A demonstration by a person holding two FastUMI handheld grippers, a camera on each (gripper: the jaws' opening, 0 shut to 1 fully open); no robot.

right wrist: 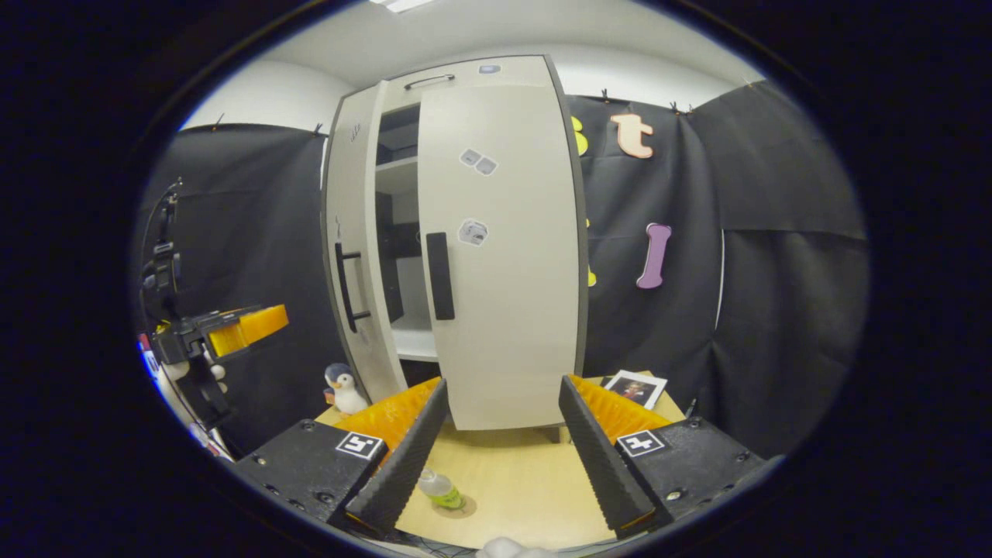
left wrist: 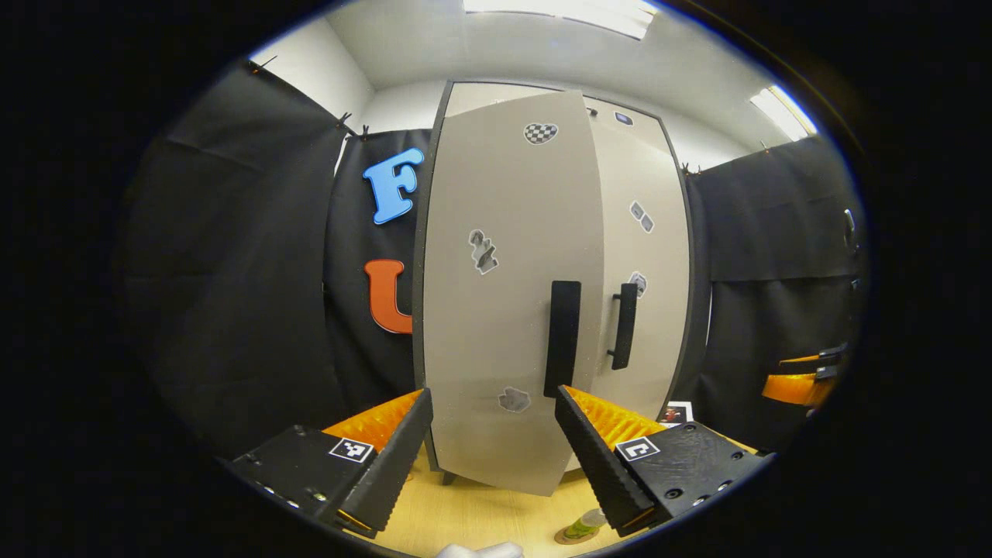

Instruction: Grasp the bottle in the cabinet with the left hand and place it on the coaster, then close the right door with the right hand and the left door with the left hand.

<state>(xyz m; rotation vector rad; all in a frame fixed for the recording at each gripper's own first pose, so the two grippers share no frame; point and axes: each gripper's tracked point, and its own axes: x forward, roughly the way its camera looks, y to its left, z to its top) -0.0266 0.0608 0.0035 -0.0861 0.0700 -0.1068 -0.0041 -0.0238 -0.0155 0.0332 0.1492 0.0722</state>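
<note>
A small clear bottle with green liquid (right wrist: pixel 440 490) stands on a round brown coaster (right wrist: pixel 457 508) on the wooden table, before the tall beige cabinet; it also shows as the bottle (left wrist: pixel 585 525) low in the left gripper view. The left door (left wrist: pixel 504 294) with its black handle (left wrist: pixel 562 337) hangs ajar, swung out toward my left gripper (left wrist: pixel 492 394), which is open and holds nothing. The right door (right wrist: pixel 511 256) looks shut or nearly so. My right gripper (right wrist: pixel 504 381) is open just in front of it, empty. Shelves (right wrist: pixel 403 232) show in the gap between the doors.
A toy penguin (right wrist: pixel 343 390) stands left of the cabinet's foot, a photo card (right wrist: pixel 635 387) lies to its right. A white object (right wrist: pixel 515 549) sits at the table's near edge. The other gripper (right wrist: pixel 225 329) hovers at left. Black cloth walls surround the booth.
</note>
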